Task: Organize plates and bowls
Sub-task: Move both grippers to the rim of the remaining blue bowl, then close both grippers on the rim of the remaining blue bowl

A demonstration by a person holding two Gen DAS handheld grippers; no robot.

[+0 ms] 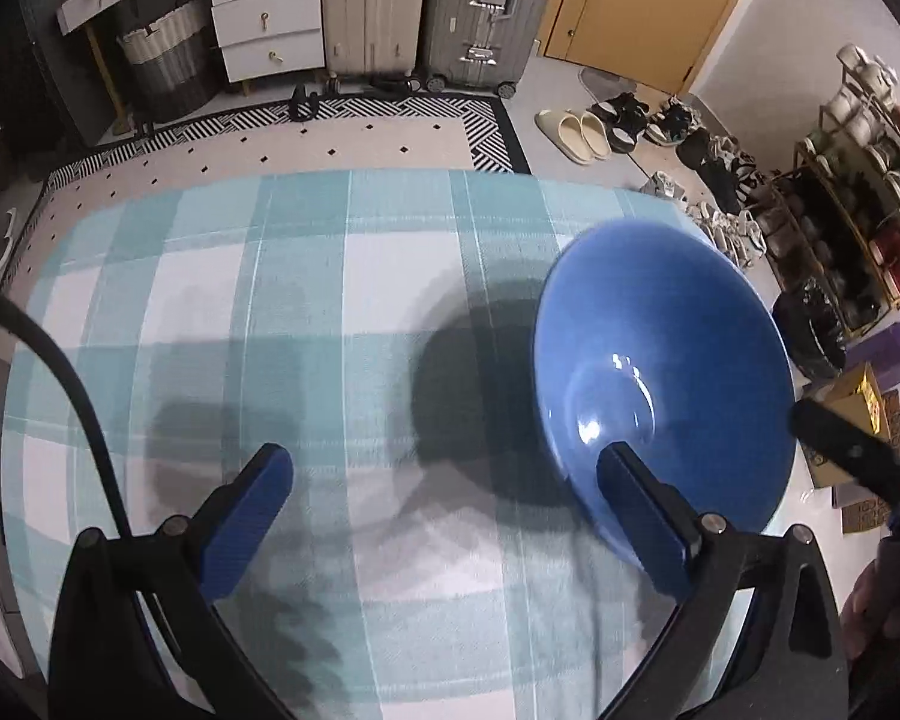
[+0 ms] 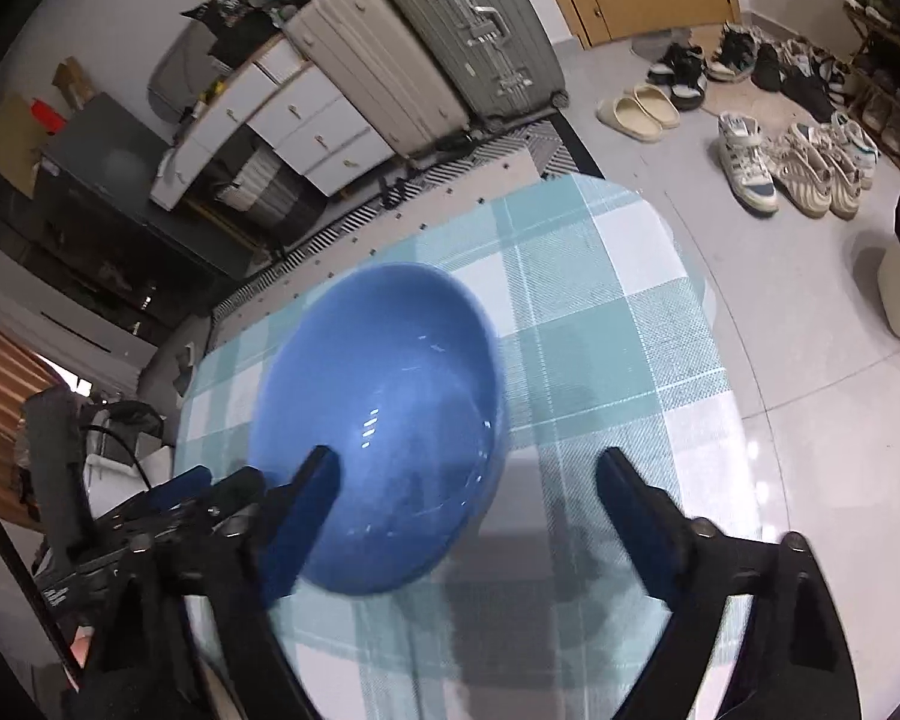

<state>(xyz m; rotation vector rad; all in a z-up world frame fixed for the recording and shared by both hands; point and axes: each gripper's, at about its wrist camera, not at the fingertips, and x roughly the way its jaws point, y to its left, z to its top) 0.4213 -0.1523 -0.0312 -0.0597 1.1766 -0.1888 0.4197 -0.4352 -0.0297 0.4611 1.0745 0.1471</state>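
Left wrist view: a blue bowl (image 1: pixel 660 372) sits near the checked tablecloth's (image 1: pixel 270 300) right edge; left gripper (image 1: pixel 444 516) and right gripper (image 2: pixel 468 510) both spread, pinching nothing.

Checked cloth (image 1: pixel 306 312) covers table; blue bowl (image 1: pixel 666 372) on it.

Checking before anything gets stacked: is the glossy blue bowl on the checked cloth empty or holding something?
Empty. The blue bowl shows only bare glazed inside with light glints in both wrist views; no food, liquid or other dish in it.
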